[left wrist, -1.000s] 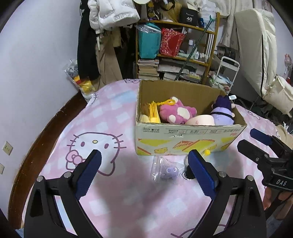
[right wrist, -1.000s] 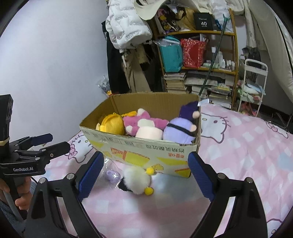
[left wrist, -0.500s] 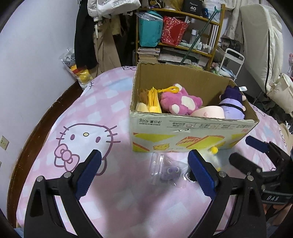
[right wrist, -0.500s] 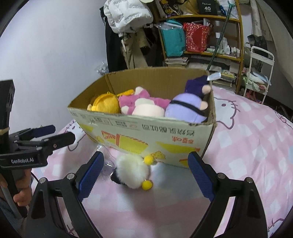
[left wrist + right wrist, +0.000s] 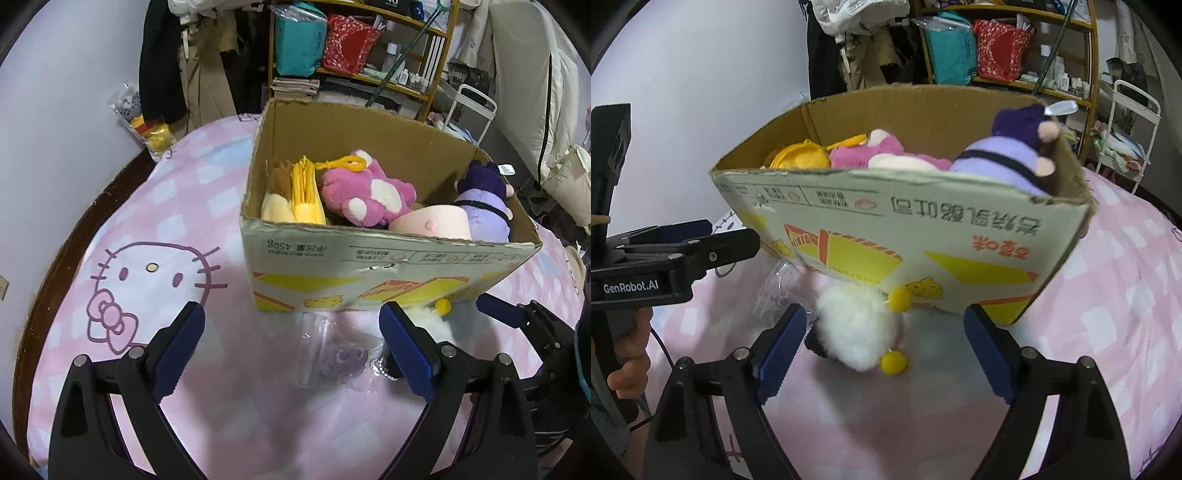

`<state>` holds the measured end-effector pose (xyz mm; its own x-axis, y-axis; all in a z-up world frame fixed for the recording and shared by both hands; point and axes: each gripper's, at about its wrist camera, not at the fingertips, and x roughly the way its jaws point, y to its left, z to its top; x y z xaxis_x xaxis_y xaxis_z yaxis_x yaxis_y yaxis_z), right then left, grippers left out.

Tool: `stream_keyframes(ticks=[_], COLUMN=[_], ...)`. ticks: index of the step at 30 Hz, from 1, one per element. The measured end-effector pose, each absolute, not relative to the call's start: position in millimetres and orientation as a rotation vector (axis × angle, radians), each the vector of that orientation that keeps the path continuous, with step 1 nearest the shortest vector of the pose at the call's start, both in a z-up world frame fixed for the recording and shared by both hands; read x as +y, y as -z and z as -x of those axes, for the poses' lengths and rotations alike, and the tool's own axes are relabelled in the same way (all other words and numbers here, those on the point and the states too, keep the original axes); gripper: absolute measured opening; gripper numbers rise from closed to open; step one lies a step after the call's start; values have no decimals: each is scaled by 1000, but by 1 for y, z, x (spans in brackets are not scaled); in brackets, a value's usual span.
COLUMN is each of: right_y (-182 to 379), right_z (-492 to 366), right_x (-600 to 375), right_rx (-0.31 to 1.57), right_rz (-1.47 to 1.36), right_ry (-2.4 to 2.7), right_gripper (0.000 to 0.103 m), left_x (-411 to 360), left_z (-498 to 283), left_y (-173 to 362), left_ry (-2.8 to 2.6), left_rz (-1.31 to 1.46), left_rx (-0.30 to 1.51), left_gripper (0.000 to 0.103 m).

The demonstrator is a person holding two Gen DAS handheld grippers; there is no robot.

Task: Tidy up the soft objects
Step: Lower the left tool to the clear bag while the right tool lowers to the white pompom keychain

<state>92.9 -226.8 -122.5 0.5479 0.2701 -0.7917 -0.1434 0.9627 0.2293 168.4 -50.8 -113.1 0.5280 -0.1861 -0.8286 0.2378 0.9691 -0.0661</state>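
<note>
Left wrist view: left gripper (image 5: 291,350) with fingers spread wide, holding nothing; ahead of the fingers, a cardboard box (image 5: 369,266) on the bed (image 5: 129,229) already contains a pink plush (image 5: 365,195), a yellow plush (image 5: 306,201) and a purple plush (image 5: 484,210); between the fingers, near the right one, lies a bagged purple toy (image 5: 340,360), not yet boxed; the right gripper (image 5: 517,321) sits beyond the right finger.

Right wrist view: right gripper (image 5: 882,343) likewise wide open and empty; a white fluffy toy (image 5: 857,325) lies between the fingers, nearer the left one, touching the box front, judged next for pickup; the box wall overhangs it and may hinder the lift; cluttered shelves (image 5: 1015,55) stand behind.
</note>
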Motion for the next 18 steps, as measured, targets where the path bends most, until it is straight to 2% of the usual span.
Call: stream_keyframes(ticks=[4,6,11,14,18], right_y=[126,127,135,138,146], right_z=[-96,-98,-100,-102,-106], right_x=[-223,-220,-216,-213,-208], right_rx=[971,974,994,1001,1009], right_rz=[-176,-161,-154,-150,-149], right_ry=[-278,-282,-292,-301,-323], right_gripper=[89,83,80,67,66], left_x=[-55,-57,-62,-63,-66], left_z=[-174,-176,-181,-183,-184], left_y=[122,125,134,138,142], left_ry=[262,267,273,276,287], left_rz=[-72,-78,-88,-88,-92], left_rx=[1010,1020,1041,1054,1067], left_gripper=[94,94,94,94,94])
